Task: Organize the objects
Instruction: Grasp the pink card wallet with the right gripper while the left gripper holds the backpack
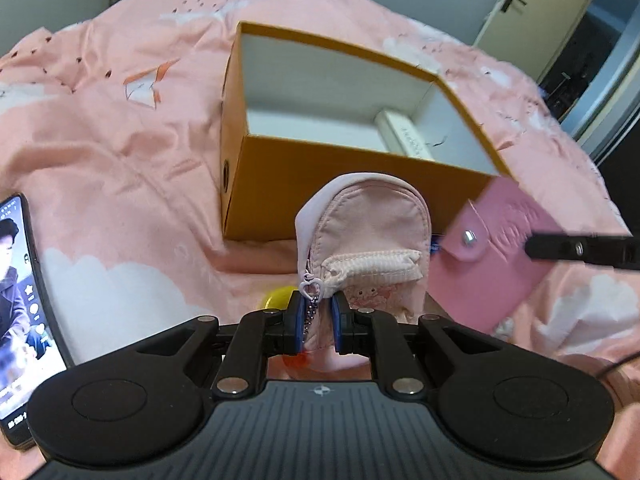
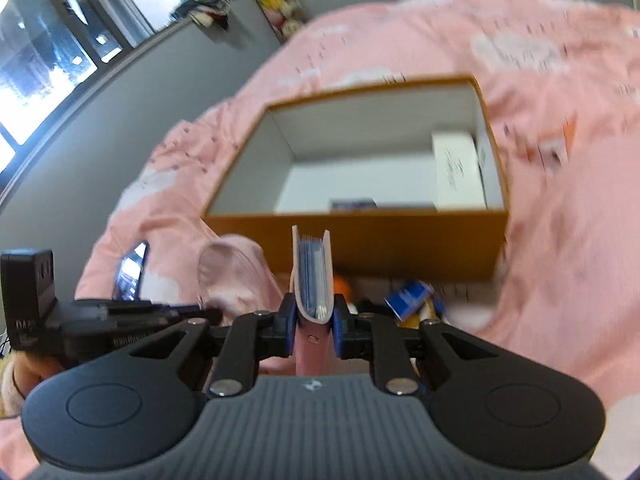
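Note:
An open orange cardboard box [image 1: 344, 196] with a white inside stands on the pink bedspread; it also shows in the right wrist view [image 2: 400, 240]. A white carton [image 2: 458, 168] and a small dark blue item [image 2: 352, 203] lie inside it. My left gripper [image 1: 316, 322] is shut on the chain of a small pink backpack pouch [image 1: 364, 236], held up in front of the box. My right gripper [image 2: 314, 320] is shut on a pink snap card holder [image 2: 312, 272], edge-on here; the holder also shows at the right of the left wrist view [image 1: 492, 264].
A phone [image 1: 20, 312] with its screen lit lies at the left on the pink bedspread [image 1: 120, 160]. A yellow object [image 1: 278, 298] peeks out under the pouch. A blue packet [image 2: 410, 294] and an orange item [image 2: 342, 286] lie before the box. A door [image 1: 536, 12] stands far right.

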`<state>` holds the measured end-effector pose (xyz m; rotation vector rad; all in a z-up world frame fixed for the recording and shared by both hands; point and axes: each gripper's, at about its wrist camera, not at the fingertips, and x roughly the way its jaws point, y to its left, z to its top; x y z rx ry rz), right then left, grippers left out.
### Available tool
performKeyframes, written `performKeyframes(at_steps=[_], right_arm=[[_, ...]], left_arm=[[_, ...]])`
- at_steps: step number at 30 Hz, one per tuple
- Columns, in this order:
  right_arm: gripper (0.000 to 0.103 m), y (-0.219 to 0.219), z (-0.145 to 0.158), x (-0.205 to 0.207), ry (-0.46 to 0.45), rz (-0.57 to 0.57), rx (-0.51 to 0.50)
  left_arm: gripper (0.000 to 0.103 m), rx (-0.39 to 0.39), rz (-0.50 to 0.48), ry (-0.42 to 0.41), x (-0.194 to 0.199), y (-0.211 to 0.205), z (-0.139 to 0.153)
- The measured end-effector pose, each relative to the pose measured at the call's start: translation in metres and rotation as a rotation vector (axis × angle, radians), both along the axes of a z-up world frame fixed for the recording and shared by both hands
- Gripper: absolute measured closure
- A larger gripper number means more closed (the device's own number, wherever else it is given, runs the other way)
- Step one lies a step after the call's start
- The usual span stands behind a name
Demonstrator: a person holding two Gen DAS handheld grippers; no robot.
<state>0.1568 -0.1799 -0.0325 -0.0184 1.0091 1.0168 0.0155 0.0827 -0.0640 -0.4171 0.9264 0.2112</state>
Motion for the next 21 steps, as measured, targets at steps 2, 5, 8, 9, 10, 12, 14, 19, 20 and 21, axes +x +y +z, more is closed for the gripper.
performKeyframes(at_steps=[2,5,8,9,10,12,14,19,20,21], right_arm=[[0.084,-0.001,-0.011,0.007,0.036,-0.034,-0.004],[0.082,0.0,-0.019,0.016,0.041,-0.077,0.013],[0.078,0.004,-0.027,0.028,0.026,-0.148,0.004],[0.076,0.004,-0.032,0.031,0.034,-0.18,0.0],[0.076,0.003,-0.037,0.037,0.053,-0.203,-0.001],[0.074,0.001,-0.047,0.041,0.079,-0.248,-0.002],[0.071,-0.003,-0.058,0.045,0.102,-0.302,-0.007],[0.058,-0.006,-0.07,0.046,0.137,-0.366,-0.023],[0.057,-0.005,-0.071,0.046,0.139,-0.374,-0.03],[0.056,-0.006,-0.07,0.044,0.141,-0.385,-0.03]], left_arm=[[0.088,-0.006,0.01,0.012,0.005,0.003,-0.004],[0.088,-0.008,0.031,0.036,0.011,0.007,-0.011],[0.087,-0.025,0.055,0.065,0.017,0.012,-0.02],[0.087,-0.032,0.062,0.072,0.018,0.013,-0.022],[0.087,-0.037,0.068,0.079,0.019,0.015,-0.025],[0.087,-0.046,0.075,0.086,0.019,0.016,-0.029],[0.086,-0.05,0.074,0.087,0.018,0.015,-0.03],[0.084,-0.063,0.077,0.087,0.017,0.016,-0.031],[0.083,-0.064,0.08,0.087,0.016,0.016,-0.031],[0.082,-0.064,0.082,0.088,0.016,0.016,-0.031]])
